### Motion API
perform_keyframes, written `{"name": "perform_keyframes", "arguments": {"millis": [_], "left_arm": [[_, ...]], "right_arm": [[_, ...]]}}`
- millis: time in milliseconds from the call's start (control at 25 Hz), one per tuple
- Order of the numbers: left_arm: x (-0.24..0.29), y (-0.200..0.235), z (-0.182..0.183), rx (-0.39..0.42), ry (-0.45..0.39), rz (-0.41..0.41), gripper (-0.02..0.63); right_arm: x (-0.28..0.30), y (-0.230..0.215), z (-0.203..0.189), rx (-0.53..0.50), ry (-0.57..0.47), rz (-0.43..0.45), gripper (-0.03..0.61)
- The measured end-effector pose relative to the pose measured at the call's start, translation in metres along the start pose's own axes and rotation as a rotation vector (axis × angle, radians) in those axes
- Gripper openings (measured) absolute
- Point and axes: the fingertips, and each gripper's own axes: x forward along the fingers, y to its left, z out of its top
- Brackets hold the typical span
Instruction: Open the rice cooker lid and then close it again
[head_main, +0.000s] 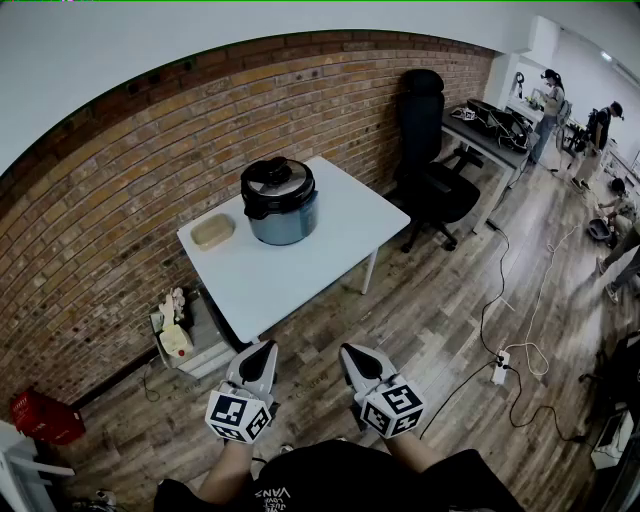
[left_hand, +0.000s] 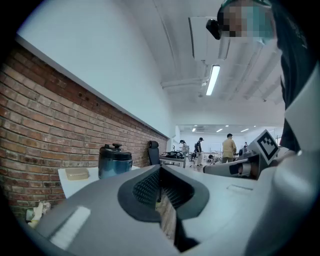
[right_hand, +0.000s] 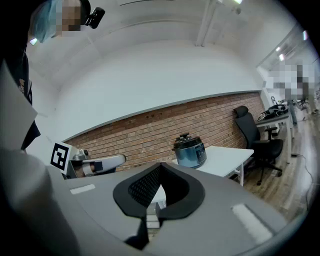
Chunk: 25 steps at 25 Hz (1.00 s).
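Left tongs and right tongs are both pressed together on nothing, side by side at 6 o'clock in my head view. I see the rice cooker, its lid down, on the white table at 12 o'clock, well apart from them.

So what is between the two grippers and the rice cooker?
In the head view, only wooden floor and bare white tabletop separate the left gripper and right gripper from the rice cooker.
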Motion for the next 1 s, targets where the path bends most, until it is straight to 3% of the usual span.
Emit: {"name": "perform_keyframes", "arguments": {"millis": [200,360,520,1000], "left_arm": [[0.009,-0.015,-0.001,-0.009,-0.030,-0.001,0.003],[0.017,-0.029,-0.005,-0.009,-0.013,0.003,0.127],[0.022,-0.031,-0.008,0.022,0.013,0.034,0.176],[0.088,0.030,-0.004,0.035,0.029,0.000,0.190]], "right_arm": [[-0.005,-0.009,0.010,0.002,-0.047,0.055,0.005],[-0.006,-0.024,0.013,0.002,-0.051,0.056,0.123],[-0.004,-0.040,0.016,0.000,-0.047,0.030,0.200],[0.059,-0.078,0.026,-0.006,-0.035,-0.031,0.221]]}}
